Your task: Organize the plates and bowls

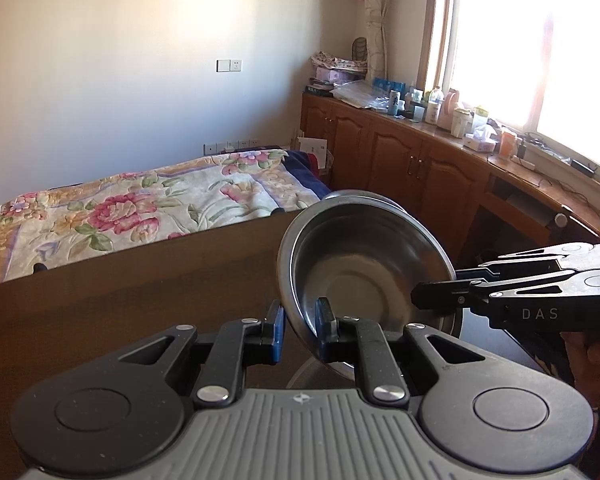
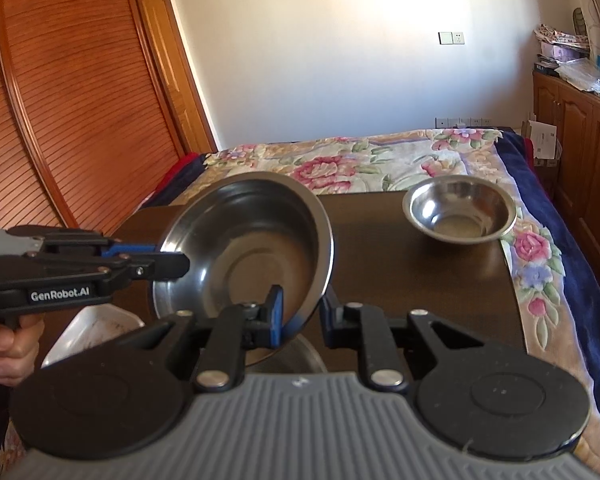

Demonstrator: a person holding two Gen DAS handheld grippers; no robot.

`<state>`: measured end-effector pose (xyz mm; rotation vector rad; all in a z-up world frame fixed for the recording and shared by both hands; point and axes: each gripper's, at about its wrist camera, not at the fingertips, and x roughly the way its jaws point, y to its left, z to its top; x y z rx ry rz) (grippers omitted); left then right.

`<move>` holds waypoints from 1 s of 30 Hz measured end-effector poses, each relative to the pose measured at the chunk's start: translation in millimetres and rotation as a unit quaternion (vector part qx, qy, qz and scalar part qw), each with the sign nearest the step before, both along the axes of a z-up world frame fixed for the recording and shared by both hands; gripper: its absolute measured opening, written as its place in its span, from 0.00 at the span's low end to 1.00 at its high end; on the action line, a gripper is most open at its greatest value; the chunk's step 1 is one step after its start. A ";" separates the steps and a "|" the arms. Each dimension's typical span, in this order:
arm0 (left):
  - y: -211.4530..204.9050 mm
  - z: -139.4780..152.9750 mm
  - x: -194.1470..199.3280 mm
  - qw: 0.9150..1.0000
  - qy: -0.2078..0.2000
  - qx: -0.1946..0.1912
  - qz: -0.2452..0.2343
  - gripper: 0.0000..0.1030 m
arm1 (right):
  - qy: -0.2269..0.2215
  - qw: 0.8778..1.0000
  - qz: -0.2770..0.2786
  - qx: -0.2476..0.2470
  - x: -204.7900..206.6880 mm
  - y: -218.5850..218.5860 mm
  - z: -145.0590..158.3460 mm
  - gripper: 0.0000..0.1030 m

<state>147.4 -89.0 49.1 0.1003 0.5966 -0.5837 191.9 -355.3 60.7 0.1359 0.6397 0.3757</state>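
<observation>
Above the table (image 2: 420,280), both grippers' (image 1: 299,326) jaws clamping one steel bowl (image 1: 364,256).

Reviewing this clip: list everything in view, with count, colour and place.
Large bowl: one, steel, tilted in the air, gripped at two rim spots.
Small bowl: one, steel, upright at the table's far right.
Table: one, dark brown.
Bed: one, floral cover, behind the table.
Cabinets: brown, under the window, cluttered top.
Left gripper: black with blue pads, straddling the large bowl's rim.
Right gripper: same, straddling its rim.
</observation>
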 end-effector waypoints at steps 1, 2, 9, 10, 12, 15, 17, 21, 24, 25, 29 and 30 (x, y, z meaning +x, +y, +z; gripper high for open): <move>1.1 -1.4 -4.5 1.000 -0.001 0.000 -0.001 0.17 | 0.000 1.000 0.001 0.000 -4.1 0.4 -0.9 0.21; 2.3 -2.5 -8.9 1.000 -0.002 0.000 -0.002 0.17 | 0.000 1.000 0.001 0.000 -7.6 0.6 -1.9 0.21; 8.0 -18.2 -38.8 1.000 0.000 0.002 -0.002 0.18 | 0.003 1.000 0.003 0.000 -28.3 3.7 -14.5 0.21; 7.9 -20.4 -41.7 1.000 0.000 0.004 -0.002 0.18 | 0.004 1.000 0.004 -0.001 -30.9 4.4 -17.2 0.21; 8.9 -24.9 -47.0 1.000 0.002 0.003 -0.002 0.19 | 0.005 1.000 0.004 0.000 -35.7 5.1 -21.2 0.21; 10.0 -30.4 -52.0 1.000 0.007 0.003 -0.003 0.19 | 0.005 1.000 0.004 0.000 -42.1 4.8 -24.8 0.21; 10.8 -33.7 -56.7 1.000 0.005 0.009 -0.006 0.19 | 0.003 1.000 0.006 -0.005 -46.3 6.5 -26.4 0.21; 9.1 -39.1 -62.3 1.000 -0.006 0.024 -0.004 0.19 | 0.000 1.000 0.012 -0.017 -52.8 11.8 -32.4 0.21; 4.7 -44.7 -65.9 0.999 -0.021 0.046 -0.001 0.19 | 0.003 1.000 0.013 -0.024 -54.1 14.5 -37.3 0.20; 3.5 -45.9 -66.2 0.998 -0.023 0.050 -0.001 0.19 | 0.000 1.000 0.013 -0.026 -55.2 14.9 -38.1 0.20; 5.1 -50.5 -65.9 0.998 -0.023 0.053 -0.003 0.19 | -0.003 0.999 0.010 -0.033 -57.2 14.9 -37.2 0.20; 3.9 -51.6 -66.4 0.998 -0.026 0.057 -0.003 0.19 | -0.004 0.999 0.011 -0.035 -57.2 15.1 -36.9 0.20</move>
